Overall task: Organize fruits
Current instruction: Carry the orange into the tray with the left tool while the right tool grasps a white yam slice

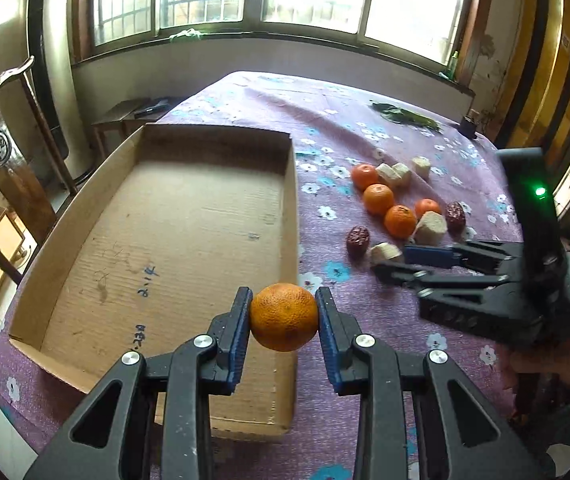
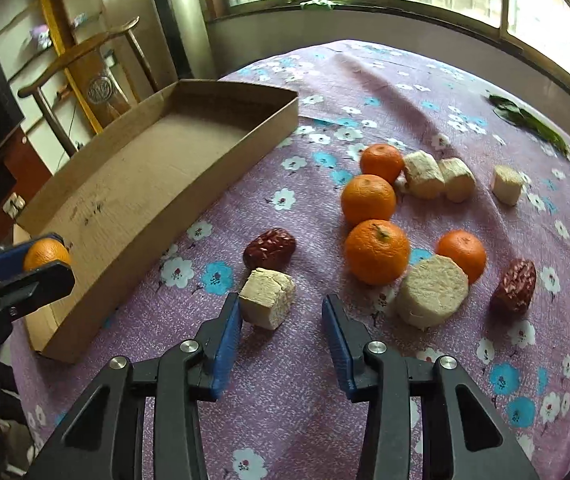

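Note:
My left gripper [image 1: 284, 294] is shut on an orange mandarin [image 1: 284, 318], held above the near right corner of the cardboard box [image 1: 292, 208]. The right wrist view shows the same grip [image 2: 51, 258] at its left edge, beside the box [image 2: 205, 184]. My right gripper [image 2: 281, 302] is open low over the cloth. A pale cut chunk [image 2: 267, 298] lies at its tips, close to the left finger [image 2: 227, 332]. Just beyond lie a red date [image 2: 270, 247] and several mandarins [image 2: 377, 251]. A bigger pale chunk [image 2: 432, 296] lies to the right, and a second date [image 2: 513, 286] beyond it.
A purple flowered cloth [image 2: 365, 400] covers the round table. More pale chunks [image 2: 423, 174] lie farther back, and green leaves [image 2: 525, 118] lie at the far right edge. A wooden chair [image 2: 97, 68] stands behind the box. A person's hand [image 1: 557, 360] holds the right gripper [image 1: 391, 260].

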Demonstrator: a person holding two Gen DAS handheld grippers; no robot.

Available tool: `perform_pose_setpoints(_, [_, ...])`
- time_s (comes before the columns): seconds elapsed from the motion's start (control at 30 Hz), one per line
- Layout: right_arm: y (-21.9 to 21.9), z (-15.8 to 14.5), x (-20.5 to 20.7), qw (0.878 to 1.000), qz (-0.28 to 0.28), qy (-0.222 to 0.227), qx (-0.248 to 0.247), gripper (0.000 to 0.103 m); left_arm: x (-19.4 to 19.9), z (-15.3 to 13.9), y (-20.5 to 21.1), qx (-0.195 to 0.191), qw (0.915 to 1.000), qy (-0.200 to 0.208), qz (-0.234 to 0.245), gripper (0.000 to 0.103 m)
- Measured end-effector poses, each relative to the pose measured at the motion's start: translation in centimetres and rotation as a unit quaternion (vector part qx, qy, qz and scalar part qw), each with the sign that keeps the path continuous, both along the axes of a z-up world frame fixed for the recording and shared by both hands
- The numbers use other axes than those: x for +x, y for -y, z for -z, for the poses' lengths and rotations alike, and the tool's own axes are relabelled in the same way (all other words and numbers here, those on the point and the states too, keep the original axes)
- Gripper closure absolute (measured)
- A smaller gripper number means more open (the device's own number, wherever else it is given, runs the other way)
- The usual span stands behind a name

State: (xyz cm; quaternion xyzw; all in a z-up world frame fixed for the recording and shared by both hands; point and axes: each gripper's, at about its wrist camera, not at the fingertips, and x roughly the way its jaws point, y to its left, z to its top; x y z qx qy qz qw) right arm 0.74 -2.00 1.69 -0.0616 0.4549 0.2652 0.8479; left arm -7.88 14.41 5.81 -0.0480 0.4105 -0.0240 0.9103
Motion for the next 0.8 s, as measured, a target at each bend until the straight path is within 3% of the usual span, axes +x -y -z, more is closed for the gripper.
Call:
perform_pose_setpoints(0.2, [2.6, -0.7, -0.6, 1.000, 0.025, 0.010, -0.009, 0.058, 0.7, 1.0, -0.4, -0.004, 0.9999, -0.011, -0.003, 0.072])
perform_pose_setpoints(0.47, [-0.6, 0.4, 0.3, 1.000, -0.009, 0.015, -0.019, 0.058, 0.3, 0.4, -0.1, 0.000, 1.0000, -0.002, -0.002, 0.072])
perform_pose_setpoints(0.57, [-1.1, 0.5, 0.6, 0.999, -0.017, 0.024, -0.030, 0.072, 0.3, 0.4, -0.5, 0.000, 1.0000, -0.002, -0.009, 0.072])
perform_pose_setpoints(0.8, [0.5, -0.4, -0.3, 0.999, -0.019, 0.014, -0.023, 0.072, 0.7, 0.3, -2.0, 0.011, 0.9995, -0.005, -0.029, 0.072])
